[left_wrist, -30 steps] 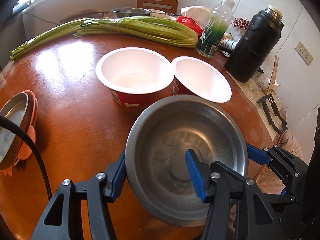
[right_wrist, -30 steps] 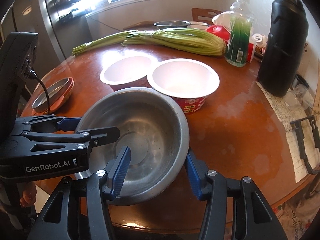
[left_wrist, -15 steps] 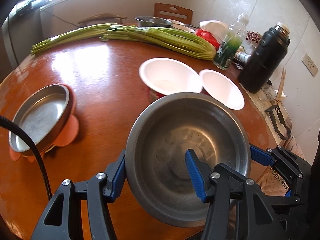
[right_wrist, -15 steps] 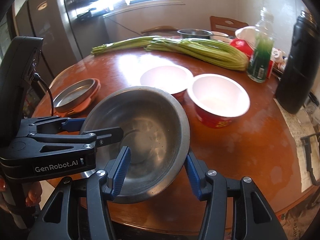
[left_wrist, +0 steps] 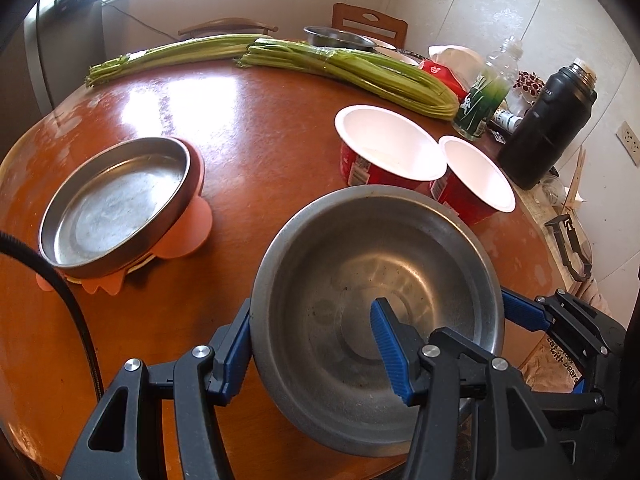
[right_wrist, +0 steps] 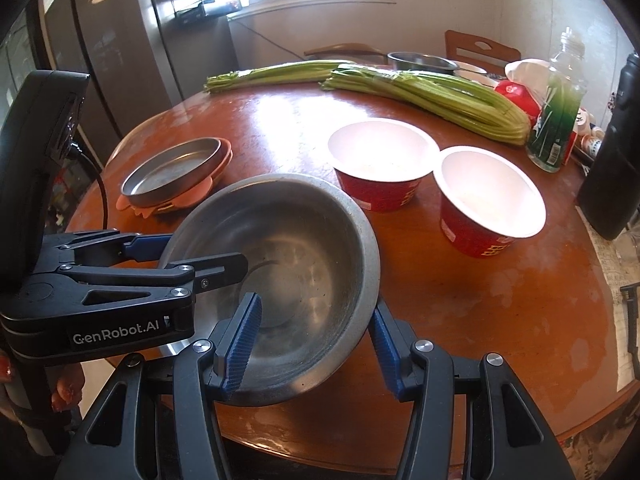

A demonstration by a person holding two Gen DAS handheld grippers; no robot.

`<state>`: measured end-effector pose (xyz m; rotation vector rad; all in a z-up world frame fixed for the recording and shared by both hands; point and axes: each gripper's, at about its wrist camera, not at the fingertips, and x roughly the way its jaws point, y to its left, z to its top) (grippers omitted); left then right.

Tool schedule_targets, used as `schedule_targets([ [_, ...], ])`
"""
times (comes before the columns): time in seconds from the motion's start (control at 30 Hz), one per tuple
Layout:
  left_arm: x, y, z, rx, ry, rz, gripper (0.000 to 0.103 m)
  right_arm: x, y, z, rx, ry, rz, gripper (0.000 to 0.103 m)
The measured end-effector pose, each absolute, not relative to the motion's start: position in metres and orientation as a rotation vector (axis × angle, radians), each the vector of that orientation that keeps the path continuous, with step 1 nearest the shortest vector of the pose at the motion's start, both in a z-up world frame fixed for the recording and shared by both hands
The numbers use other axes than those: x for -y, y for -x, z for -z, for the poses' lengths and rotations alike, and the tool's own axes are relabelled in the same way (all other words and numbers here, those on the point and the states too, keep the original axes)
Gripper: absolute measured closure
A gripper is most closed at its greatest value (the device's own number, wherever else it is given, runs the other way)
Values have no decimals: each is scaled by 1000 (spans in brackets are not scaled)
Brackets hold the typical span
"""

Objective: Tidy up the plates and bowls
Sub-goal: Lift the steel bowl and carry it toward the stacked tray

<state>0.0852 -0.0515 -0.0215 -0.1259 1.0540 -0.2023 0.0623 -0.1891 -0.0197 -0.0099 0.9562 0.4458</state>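
A steel bowl (left_wrist: 360, 272) (right_wrist: 304, 236) hangs tilted above the near edge of the round wooden table (left_wrist: 248, 132), gripped from both sides. My left gripper (left_wrist: 312, 320) is shut on its left rim, one finger inside and one outside. My right gripper (right_wrist: 316, 308) is shut on the right rim in the same way. To the left sits a flat steel plate (left_wrist: 116, 200) (right_wrist: 172, 168) on an orange mat. Two red paper bowls (left_wrist: 388, 140) (left_wrist: 476, 172) with white insides stand side by side beyond the steel bowl, also seen in the right wrist view (right_wrist: 380, 148) (right_wrist: 488, 188).
Celery bundles (left_wrist: 352, 72) lie across the far side of the table. A green-labelled bottle (left_wrist: 484, 96), a black thermos (left_wrist: 548, 124) and a red packet stand at the right. Another steel bowl (left_wrist: 336, 36) and a chair (left_wrist: 368, 20) are at the back. A refrigerator (right_wrist: 132, 40) stands at the left.
Both grippers have carried the steel bowl leftwards over the table. The paper bowls have slid to the right in view and the steel plate has come closer. Both grips are unchanged.
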Motion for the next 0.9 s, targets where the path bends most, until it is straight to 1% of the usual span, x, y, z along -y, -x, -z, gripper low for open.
schedule_targets([
  [0.9,47,-90,32,-1067,118,193,46,182,-69,32,-990,17,-452,47],
])
